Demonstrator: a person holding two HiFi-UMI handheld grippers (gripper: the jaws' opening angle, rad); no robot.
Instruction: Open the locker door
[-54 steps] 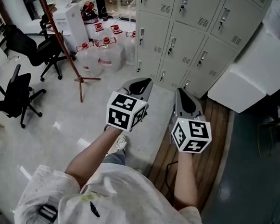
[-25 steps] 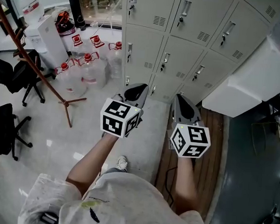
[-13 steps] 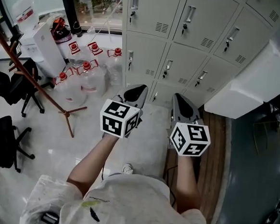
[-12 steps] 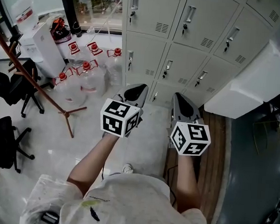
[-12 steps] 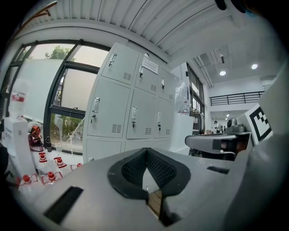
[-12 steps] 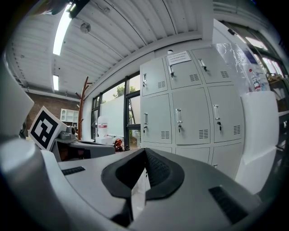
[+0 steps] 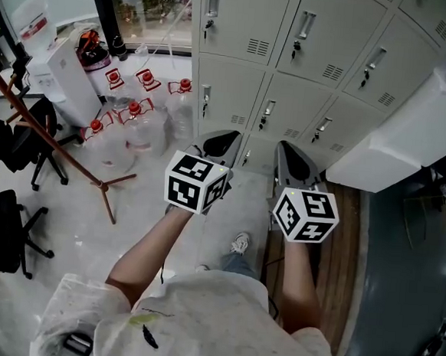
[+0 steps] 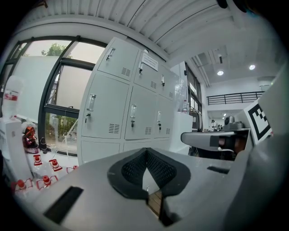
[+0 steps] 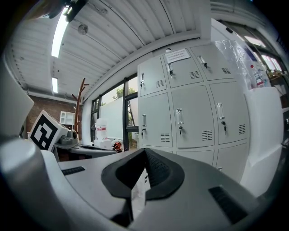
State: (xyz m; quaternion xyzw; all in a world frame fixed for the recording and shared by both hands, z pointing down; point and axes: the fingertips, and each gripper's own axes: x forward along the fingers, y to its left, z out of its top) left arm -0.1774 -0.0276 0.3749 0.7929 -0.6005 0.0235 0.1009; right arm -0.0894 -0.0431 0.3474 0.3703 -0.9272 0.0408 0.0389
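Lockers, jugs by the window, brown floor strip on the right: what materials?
Lockers: probably painted sheet metal, matte light grey, going by the stamped vent slots and thin flat doors.
Jugs: clear plastic with see-through walls and red caps.
Floor strip: looks like wood planks, brown with board seams; it could be laminate.

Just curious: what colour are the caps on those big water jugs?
Red caps, clearest in the head view.
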